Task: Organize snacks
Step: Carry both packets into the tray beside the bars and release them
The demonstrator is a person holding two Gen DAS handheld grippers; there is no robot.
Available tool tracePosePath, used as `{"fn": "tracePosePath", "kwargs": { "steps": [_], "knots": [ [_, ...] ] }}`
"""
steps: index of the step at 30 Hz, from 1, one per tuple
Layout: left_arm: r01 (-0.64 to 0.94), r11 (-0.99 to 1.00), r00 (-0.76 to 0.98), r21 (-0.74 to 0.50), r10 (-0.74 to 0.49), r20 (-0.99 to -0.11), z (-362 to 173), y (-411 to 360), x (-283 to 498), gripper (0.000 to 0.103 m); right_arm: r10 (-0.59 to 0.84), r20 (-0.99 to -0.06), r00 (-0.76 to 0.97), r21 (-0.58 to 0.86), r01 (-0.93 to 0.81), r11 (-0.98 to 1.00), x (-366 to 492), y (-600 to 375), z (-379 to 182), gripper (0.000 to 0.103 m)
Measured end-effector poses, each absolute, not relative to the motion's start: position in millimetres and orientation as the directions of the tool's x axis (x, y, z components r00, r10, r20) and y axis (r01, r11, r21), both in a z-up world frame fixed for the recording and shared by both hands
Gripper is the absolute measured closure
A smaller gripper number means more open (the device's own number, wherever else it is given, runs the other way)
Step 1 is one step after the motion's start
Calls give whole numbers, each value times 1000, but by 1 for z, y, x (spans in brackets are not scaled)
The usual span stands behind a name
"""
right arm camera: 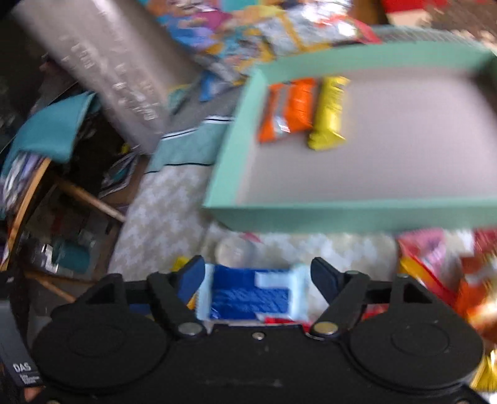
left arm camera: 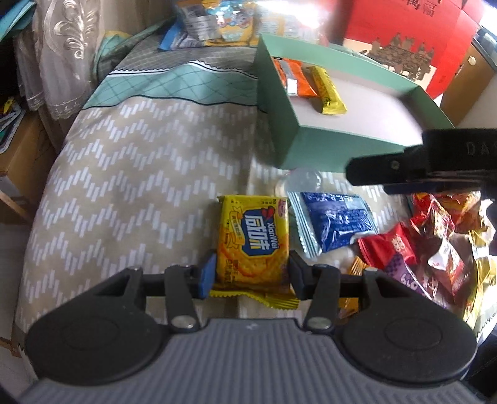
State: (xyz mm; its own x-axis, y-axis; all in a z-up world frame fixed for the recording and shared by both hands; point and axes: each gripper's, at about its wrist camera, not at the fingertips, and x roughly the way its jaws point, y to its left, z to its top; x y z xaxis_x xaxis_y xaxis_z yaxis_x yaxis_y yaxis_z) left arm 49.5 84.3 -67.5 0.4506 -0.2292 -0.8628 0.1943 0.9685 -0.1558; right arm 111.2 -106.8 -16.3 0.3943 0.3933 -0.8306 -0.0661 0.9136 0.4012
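Observation:
My left gripper (left arm camera: 252, 273) is shut on a yellow cracker packet (left arm camera: 253, 239), its pads pressed on both sides of it, low over the bed cover. A blue snack packet (left arm camera: 337, 222) lies just right of it. My right gripper (right arm camera: 257, 278) is open, its fingers either side of the blue packet (right arm camera: 251, 296) without touching it; it also shows as a black bar at the right of the left wrist view (left arm camera: 403, 169). The green box (left arm camera: 310, 149) (right arm camera: 341, 214) lies beyond, holding an orange packet (right arm camera: 290, 108) and a yellow bar (right arm camera: 329, 113).
A pile of red and gold snack packets (left arm camera: 435, 242) lies at the right. A clear round lid (right arm camera: 234, 250) lies in front of the box. More snack bags (left arm camera: 217, 25) and a red carton (left arm camera: 419, 34) sit behind. The bed's left edge drops off to clutter (right arm camera: 62, 233).

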Motion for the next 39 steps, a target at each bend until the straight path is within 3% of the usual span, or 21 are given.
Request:
{"fn": "tracePosePath", "kwargs": {
  "steps": [6,12,17,22,27,30,32,39],
  "knots": [
    [142,975,458,-168,-215,-862,-67,97,46,55,411,-842,350,328,-273,904,123,-74,-25,26],
    [126,979,466,-160,-201,-862,-68,109,39,55,444,-865,235,353,-344,870,113,-65,-35,26],
    [119,979,469,-163,-200,-860,-68,113,42,54,396,-894,208,256,-489,834,91,-52,-29,21],
    [97,981,473,-166,-193,-860,-68,120,43,54,381,-909,168,203,-620,758,81,-36,-24,20],
    [98,981,474,-167,-193,-859,-68,121,44,53,287,-941,181,62,-740,670,68,-26,-35,20],
    [97,981,473,-166,-193,-860,-69,121,45,53,283,-941,188,48,-751,658,64,-28,-38,34],
    [97,982,473,-161,-188,-861,-68,119,46,53,290,-932,216,53,-712,700,70,-32,-33,60],
    [127,984,469,-122,-168,-867,-69,110,54,45,320,-917,238,152,-534,832,86,-49,-33,62]
  ]
}}
